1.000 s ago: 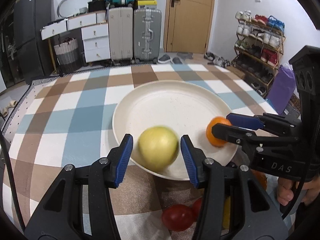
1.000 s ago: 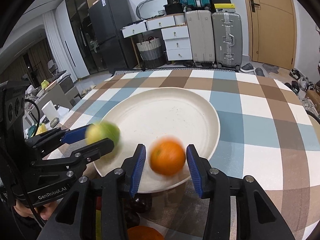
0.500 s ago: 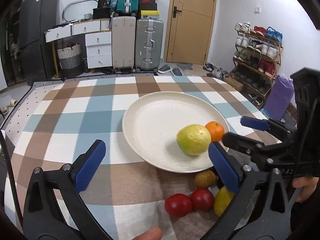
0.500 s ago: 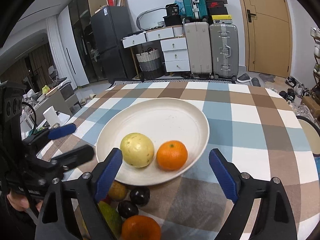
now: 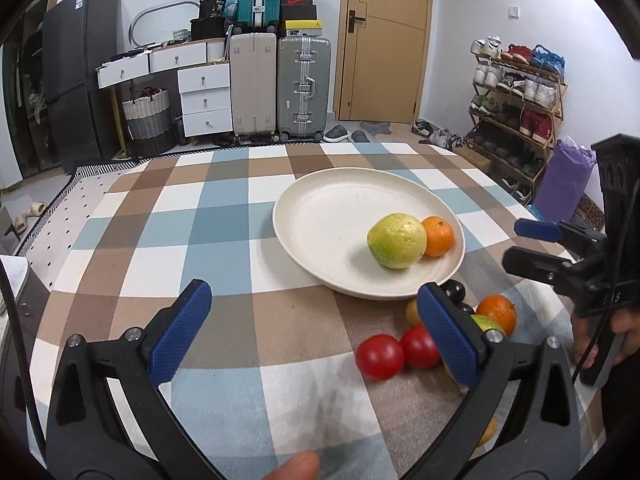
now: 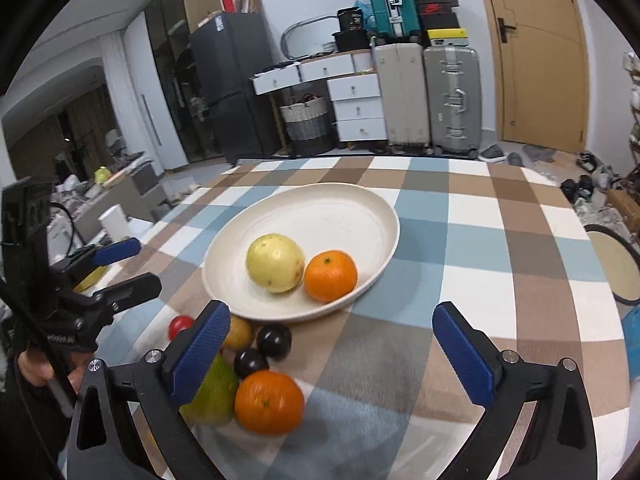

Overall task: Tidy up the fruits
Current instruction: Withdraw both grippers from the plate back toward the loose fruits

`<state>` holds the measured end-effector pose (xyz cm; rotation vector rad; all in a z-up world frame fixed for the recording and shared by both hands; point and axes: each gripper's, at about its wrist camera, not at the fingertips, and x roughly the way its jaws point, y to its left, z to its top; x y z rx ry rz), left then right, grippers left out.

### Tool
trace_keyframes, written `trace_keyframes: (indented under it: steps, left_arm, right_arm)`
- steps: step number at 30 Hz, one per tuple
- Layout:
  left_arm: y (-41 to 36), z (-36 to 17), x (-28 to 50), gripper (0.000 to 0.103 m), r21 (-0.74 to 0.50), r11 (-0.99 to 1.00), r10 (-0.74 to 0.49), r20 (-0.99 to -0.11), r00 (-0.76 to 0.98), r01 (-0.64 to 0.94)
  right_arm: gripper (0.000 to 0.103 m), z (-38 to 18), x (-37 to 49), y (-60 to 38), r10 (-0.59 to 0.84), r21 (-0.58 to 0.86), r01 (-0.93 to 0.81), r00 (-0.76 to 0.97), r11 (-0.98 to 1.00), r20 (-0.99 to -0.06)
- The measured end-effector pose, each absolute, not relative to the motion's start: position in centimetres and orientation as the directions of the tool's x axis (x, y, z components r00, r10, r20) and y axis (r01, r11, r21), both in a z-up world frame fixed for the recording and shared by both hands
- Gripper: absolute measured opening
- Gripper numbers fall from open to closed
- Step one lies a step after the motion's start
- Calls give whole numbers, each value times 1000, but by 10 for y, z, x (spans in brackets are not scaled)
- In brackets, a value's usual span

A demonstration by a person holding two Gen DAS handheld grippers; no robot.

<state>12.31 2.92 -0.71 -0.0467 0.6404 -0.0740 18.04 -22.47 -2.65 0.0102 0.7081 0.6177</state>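
- Fruits lie in two groups on the checked blue, brown and white tablecloth [image 5: 224,220]: two in the round cream plate [image 5: 320,216], the rest loose on the cloth at the plate's near rim.
- Inside the plate, a large yellow-green round fruit [image 5: 397,241] sits touching a small orange mandarin [image 5: 439,236]; both are on the near side of the dish, with the far side bare.
- From the right wrist view the same pair shows as the pale yellow fruit [image 6: 275,263] on the left and the mandarin [image 6: 331,276] on the right, pressed together.
- Loose pile, left wrist view: two red tomatoes [image 5: 380,357] side by side, a second orange [image 5: 496,312], a dark plum [image 5: 454,290] close against the plate's edge, and a brownish-yellow fruit partly hidden behind the fingertip.
- Loose pile, right wrist view: a bigger orange [image 6: 269,402] nearest the camera, a green pear-shaped fruit [image 6: 214,394] beside it, two dark plums [image 6: 274,340], a yellowish-brown fruit [image 6: 238,333] and one tomato [image 6: 180,326].
- Left gripper [image 5: 316,334] hovers over the cloth short of the plate, its blue-padded jaws spread wide with nothing between them.
- Right gripper [image 6: 340,350] likewise has its jaws far apart and empty, over the cloth near the loose pile.
- Each gripper appears in the other's view: the right one [image 5: 536,240] at the right edge, the left one [image 6: 124,266] at the left edge, both with separated tips.
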Motion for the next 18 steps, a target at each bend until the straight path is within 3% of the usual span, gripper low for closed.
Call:
trace_keyframes:
  steps: [18]
  left_arm:
    - [26, -28, 112, 103, -74, 995, -103, -671, 734, 72]
  right_arm:
    - [103, -34, 165, -234, 526, 176, -590, 497, 788, -690]
